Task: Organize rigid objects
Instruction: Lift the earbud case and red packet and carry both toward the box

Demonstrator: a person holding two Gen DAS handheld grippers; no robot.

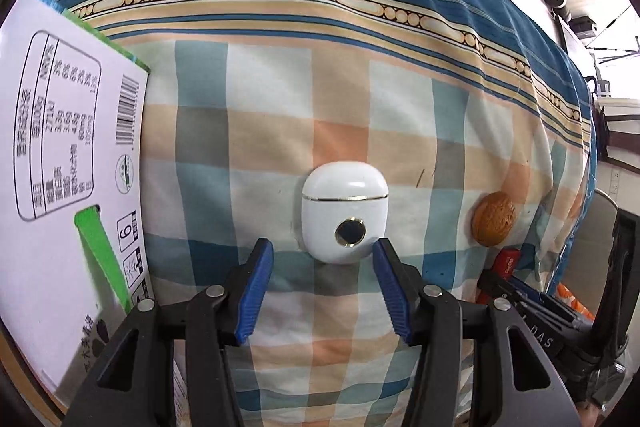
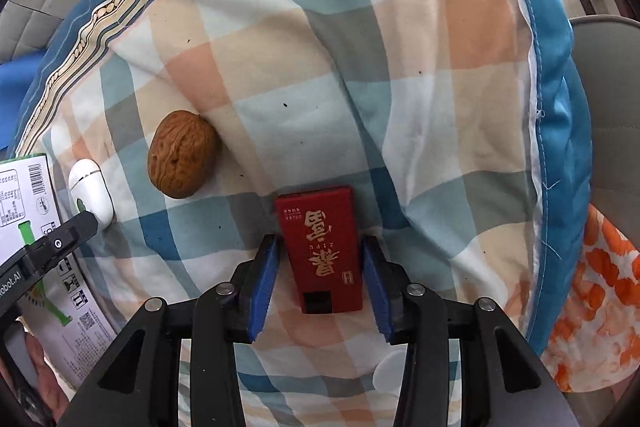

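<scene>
A white earbud case with a gold ring lies on the checked cloth, just ahead of my open left gripper; its near end sits between the blue fingertips without touching them. A brown walnut lies to its right, also in the right wrist view. A red box with gold characters lies flat between the pads of my open right gripper, with small gaps on both sides. The earbud case shows at the far left there, by the left gripper's finger.
A white carton with green print and a barcode stands at the left of the cloth. The checked cloth has a blue border and drops off at the right. An orange-patterned fabric lies beyond that edge.
</scene>
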